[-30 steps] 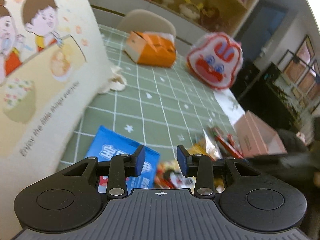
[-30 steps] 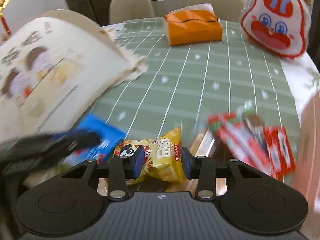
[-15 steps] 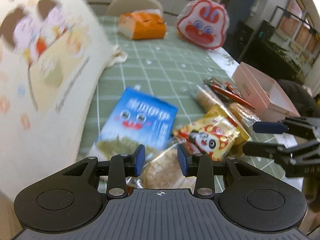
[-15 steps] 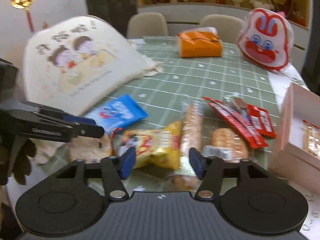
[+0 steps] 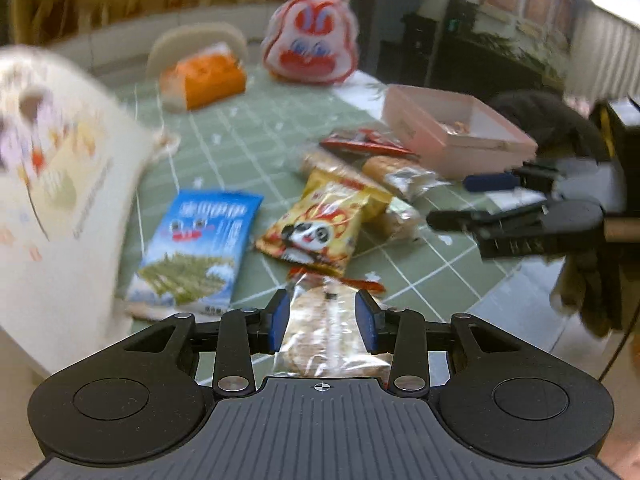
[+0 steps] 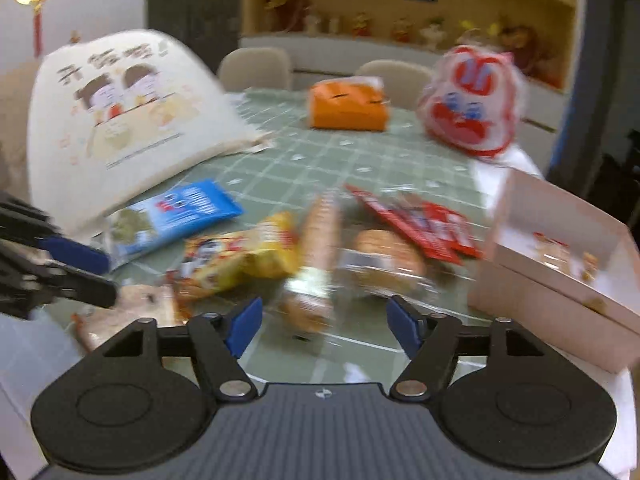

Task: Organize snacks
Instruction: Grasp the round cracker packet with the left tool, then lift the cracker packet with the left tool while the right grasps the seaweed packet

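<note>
Green grid-patterned cloth covers the bench (image 6: pixel 360 168), and most of the sorting looks still to do. At the far left leans a cream tote bag (image 6: pixel 120 108) printed with cartoon children, and just beside it lies a blue seaweed snack pack (image 6: pixel 176 216). Next come a clear-wrapped cracker packet (image 5: pixel 324 332), which sits between the narrowly parted jaws of the left gripper (image 5: pixel 322 322), apparently gripped, then a yellow panda-print bag (image 6: pixel 236 258), two wrapped bread rolls (image 6: pixel 384 264) and red stick packets (image 6: pixel 424 228), all loose on the cloth. The right gripper (image 6: pixel 322 326) hovers over the rolls, its jaws opening wide and holding nothing. At the right, the pink box (image 6: pixel 560 264) holds only a few small snacks.
</note>
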Demonstrator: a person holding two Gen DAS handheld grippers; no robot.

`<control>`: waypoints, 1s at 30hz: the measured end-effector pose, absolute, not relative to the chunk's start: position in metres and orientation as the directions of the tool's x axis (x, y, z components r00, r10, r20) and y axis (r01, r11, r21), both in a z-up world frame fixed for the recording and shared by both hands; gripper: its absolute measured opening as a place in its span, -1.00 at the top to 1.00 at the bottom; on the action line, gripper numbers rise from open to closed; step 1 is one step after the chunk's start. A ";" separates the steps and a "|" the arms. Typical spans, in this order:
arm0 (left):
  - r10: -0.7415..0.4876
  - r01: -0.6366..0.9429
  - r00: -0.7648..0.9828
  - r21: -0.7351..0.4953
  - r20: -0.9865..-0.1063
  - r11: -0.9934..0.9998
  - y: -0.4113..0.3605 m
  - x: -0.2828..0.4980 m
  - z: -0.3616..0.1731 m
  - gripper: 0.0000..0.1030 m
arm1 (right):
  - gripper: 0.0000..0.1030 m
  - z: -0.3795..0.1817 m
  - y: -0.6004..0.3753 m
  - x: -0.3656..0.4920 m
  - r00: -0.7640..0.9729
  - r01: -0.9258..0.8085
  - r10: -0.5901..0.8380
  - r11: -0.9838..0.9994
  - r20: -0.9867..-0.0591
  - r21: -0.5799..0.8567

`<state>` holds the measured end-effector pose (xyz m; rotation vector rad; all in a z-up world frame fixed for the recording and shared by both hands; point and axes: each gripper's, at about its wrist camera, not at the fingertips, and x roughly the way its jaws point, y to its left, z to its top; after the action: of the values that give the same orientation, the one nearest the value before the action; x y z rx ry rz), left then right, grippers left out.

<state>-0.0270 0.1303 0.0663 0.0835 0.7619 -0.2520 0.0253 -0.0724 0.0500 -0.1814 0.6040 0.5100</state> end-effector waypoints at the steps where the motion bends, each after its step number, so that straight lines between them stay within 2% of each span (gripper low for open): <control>1: -0.167 0.267 0.701 0.038 -0.693 0.963 0.120 -0.031 0.065 0.21 | -0.41 0.049 -0.080 0.025 0.719 -0.485 0.394 0.875 -0.573 -0.007; 3: -0.145 0.306 0.676 0.095 -0.723 0.947 0.101 -0.033 0.057 0.21 | -0.41 0.044 -0.093 0.024 0.748 -0.433 0.366 0.901 -0.553 0.011; 5: -0.161 0.347 0.633 0.091 -0.757 0.934 0.090 -0.029 0.048 0.19 | -0.41 0.038 -0.106 0.023 0.773 -0.380 0.338 0.924 -0.537 0.035; 7: -0.158 0.367 0.632 0.113 -0.758 0.923 0.079 -0.031 0.040 0.07 | -0.41 0.030 -0.119 0.021 0.783 -0.348 0.330 0.935 -0.527 0.068; 9: -0.159 0.376 0.631 0.120 -0.760 0.919 0.072 -0.030 0.037 -0.21 | -0.41 0.023 -0.128 0.017 0.784 -0.335 0.332 0.938 -0.524 0.093; 11: -0.176 0.373 0.621 0.091 -0.764 0.923 0.071 -0.028 0.037 -0.34 | -0.41 0.014 -0.135 0.016 0.783 -0.317 0.327 0.942 -0.530 0.113; 14: -0.172 0.340 0.634 0.072 -0.754 0.938 0.073 -0.027 0.040 -0.28 | -0.51 0.015 -0.145 0.014 0.789 -0.305 0.343 0.939 -0.510 0.161; 18: -0.060 0.260 0.675 0.161 -0.735 0.952 0.079 -0.024 0.043 -0.23 | -0.52 0.014 -0.149 0.011 0.791 -0.310 0.358 0.934 -0.495 0.180; 26: -0.101 0.226 0.624 0.056 -0.775 0.972 0.100 -0.002 0.038 -0.41 | -0.57 0.015 -0.148 0.006 0.790 -0.345 0.393 0.919 -0.471 0.189; 30: -0.119 0.220 0.605 0.022 -0.788 0.975 0.110 0.009 0.033 -0.65 | -0.63 0.015 -0.150 0.004 0.790 -0.350 0.405 0.914 -0.460 0.203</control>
<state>0.0090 0.1099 0.0333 0.1211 0.9010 -0.1965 0.0040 -0.1504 0.0154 0.1093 0.5191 0.4075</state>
